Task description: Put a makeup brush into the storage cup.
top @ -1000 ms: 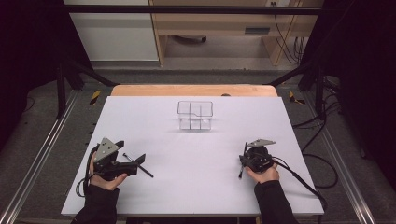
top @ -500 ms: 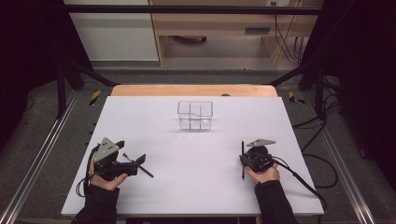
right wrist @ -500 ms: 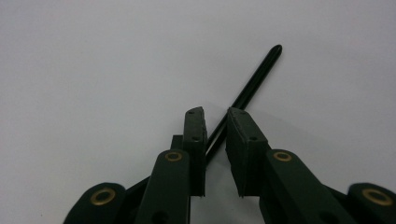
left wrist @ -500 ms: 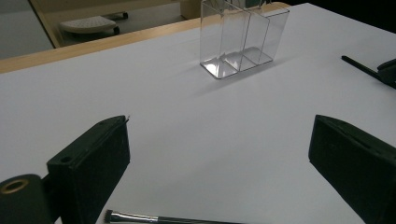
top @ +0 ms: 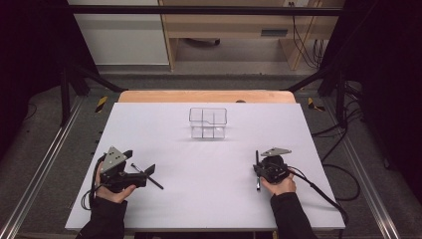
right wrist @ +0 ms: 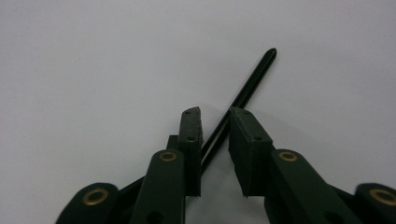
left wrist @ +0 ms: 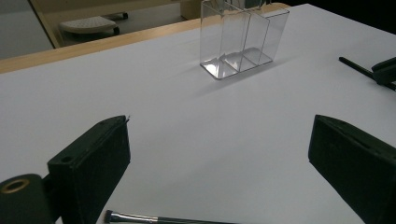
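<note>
A clear plastic organizer (top: 208, 123) (left wrist: 240, 42) with several compartments stands empty at the far middle of the white table (top: 209, 204). My left gripper (top: 140, 162) (left wrist: 222, 123) rests near the front left, jaws wide open. A thin black brush (top: 148, 177) (left wrist: 159, 218) lies on the table just under and between them, untouched. At the front right, my right gripper (top: 260, 172) (right wrist: 215, 112) points down at a slim black stick (top: 257, 159) (right wrist: 250, 84). Its jaws are narrowed around the stick with a gap left. The right gripper (left wrist: 385, 70) also appears far off in the left gripper view.
The table's wooden far edge (top: 206, 96) lies beyond the organizer. Metal rails (top: 40, 169) run along both sides of the table. A cable (top: 318, 191) trails from the right gripper toward the front right corner.
The black stick by the right gripper has swung from slightly tilted to pointing straight away. The left gripper and its brush have stayed put.
</note>
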Available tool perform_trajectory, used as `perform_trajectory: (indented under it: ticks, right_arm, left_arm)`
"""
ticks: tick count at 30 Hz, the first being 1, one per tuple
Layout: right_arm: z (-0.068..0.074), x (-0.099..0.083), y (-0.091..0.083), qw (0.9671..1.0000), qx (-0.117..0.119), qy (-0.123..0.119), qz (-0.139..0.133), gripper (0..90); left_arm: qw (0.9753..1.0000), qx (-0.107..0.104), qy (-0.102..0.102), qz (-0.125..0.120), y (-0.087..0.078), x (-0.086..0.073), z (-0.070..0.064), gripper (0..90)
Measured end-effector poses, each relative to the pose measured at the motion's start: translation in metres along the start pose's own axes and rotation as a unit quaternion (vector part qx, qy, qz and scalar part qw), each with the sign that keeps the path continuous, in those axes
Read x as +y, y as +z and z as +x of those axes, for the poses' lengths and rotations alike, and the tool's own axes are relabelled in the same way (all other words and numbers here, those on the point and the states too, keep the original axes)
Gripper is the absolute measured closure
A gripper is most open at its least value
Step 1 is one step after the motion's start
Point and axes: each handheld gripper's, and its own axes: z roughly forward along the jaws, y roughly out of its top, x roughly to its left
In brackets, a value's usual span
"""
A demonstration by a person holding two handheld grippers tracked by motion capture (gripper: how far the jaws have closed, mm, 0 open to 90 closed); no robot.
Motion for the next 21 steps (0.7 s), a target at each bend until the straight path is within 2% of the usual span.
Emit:
perform_trajectory:
  ticks: [6,13,21]
  right_arm:
    - [0.0007,0.0003,0.0004,0.9999,0.012,-0.005,-0.002,79.0]
    - [0.0008,0.0011,-0.0011,0.9994,0.024,-0.025,-0.004,82.1]
    - [0.0027,0.0004,0.0005,0.9992,0.034,-0.019,0.0,75.4]
  left_arm:
    - [1.0,-0.001,0.0,0.0,0.0,0.0,0.0,4.8]
    - [1.0,-0.002,0.002,0.002,0.0006,-0.0002,-0.0005,4.8]
    - [1.0,-0.002,0.002,0.002,0.0006,-0.0002,-0.0006,4.9]
